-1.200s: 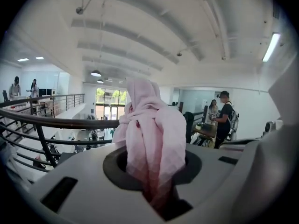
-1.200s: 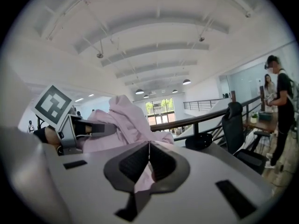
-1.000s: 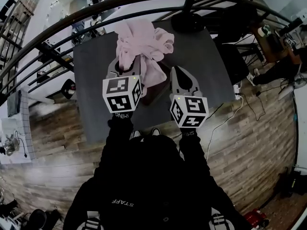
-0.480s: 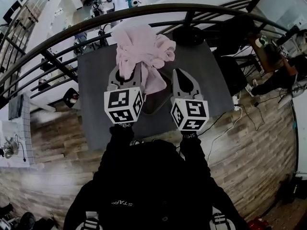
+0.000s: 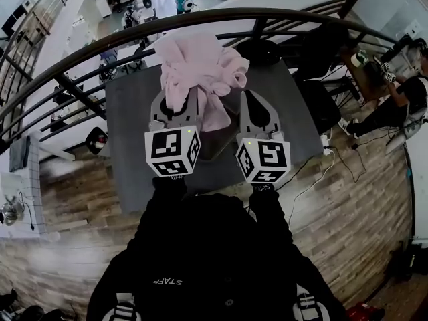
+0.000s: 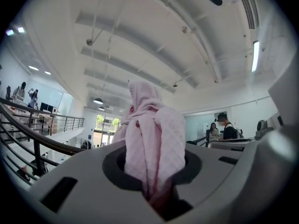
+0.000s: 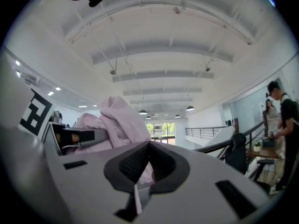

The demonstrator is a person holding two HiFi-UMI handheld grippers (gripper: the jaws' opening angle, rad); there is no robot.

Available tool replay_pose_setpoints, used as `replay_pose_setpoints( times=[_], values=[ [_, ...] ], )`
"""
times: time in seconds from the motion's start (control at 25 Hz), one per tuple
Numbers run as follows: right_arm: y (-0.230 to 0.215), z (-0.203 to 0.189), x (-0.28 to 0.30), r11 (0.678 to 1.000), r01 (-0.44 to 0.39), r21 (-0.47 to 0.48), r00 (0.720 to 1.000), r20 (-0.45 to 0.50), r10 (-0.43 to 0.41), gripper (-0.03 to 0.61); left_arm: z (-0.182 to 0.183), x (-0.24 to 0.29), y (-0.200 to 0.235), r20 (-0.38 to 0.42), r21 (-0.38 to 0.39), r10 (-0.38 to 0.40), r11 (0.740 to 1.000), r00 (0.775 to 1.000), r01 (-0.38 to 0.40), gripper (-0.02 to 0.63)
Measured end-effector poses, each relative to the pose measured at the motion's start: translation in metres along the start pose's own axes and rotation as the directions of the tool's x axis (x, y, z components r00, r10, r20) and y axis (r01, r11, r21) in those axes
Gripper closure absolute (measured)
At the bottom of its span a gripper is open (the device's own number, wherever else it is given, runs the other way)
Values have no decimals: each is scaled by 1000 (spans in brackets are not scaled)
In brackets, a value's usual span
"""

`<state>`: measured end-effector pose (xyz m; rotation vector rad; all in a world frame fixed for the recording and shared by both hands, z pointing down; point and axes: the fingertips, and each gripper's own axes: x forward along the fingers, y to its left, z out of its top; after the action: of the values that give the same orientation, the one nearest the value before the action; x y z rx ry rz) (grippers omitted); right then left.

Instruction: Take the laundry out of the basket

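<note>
A pale pink quilted cloth (image 5: 200, 72) hangs bunched above the dark grey table (image 5: 127, 112). My left gripper (image 5: 175, 104) is shut on its lower folds. In the left gripper view the cloth (image 6: 152, 139) stands up from between the jaws of the left gripper (image 6: 154, 176), pinched tight. My right gripper (image 5: 254, 105) is beside the cloth on the right, its jaws together. In the right gripper view the right gripper (image 7: 149, 146) is shut at the tips, with the cloth (image 7: 117, 120) behind and to its left. A dark shape (image 5: 215, 142) under the cloth may be the basket; I cannot tell.
A black curved railing (image 5: 87, 45) runs beyond the table's far edge. A black chair (image 5: 321, 99) stands to the table's right, with a cable (image 5: 321, 159) on the wooden floor. People are in the hall below and at the far right.
Both grippers and the lifted cloth keep almost the same places over the table. The head view has tilted slightly, so the far hall shows more.
</note>
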<state>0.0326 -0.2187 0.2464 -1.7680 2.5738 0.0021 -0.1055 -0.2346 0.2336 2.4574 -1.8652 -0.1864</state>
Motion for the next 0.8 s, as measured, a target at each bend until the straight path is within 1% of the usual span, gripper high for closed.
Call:
replay_pose_setpoints(
  times=[0.12,0.4,0.8],
  values=[
    [2,3,-1,1000,7,-8,1000,8,-7,563,2,-1,0,5,0,-5,1000,1000,5,514],
    [4,7,2,1000,8,-15,1000,11,-8,563,0,5,2,-11,0,-3,1000,1000,3,514],
    [-3,10,1,999,32,-18,999,16,-31,563,-1,9,1,-21,-4,3,1000,1000,-3,515]
  ],
)
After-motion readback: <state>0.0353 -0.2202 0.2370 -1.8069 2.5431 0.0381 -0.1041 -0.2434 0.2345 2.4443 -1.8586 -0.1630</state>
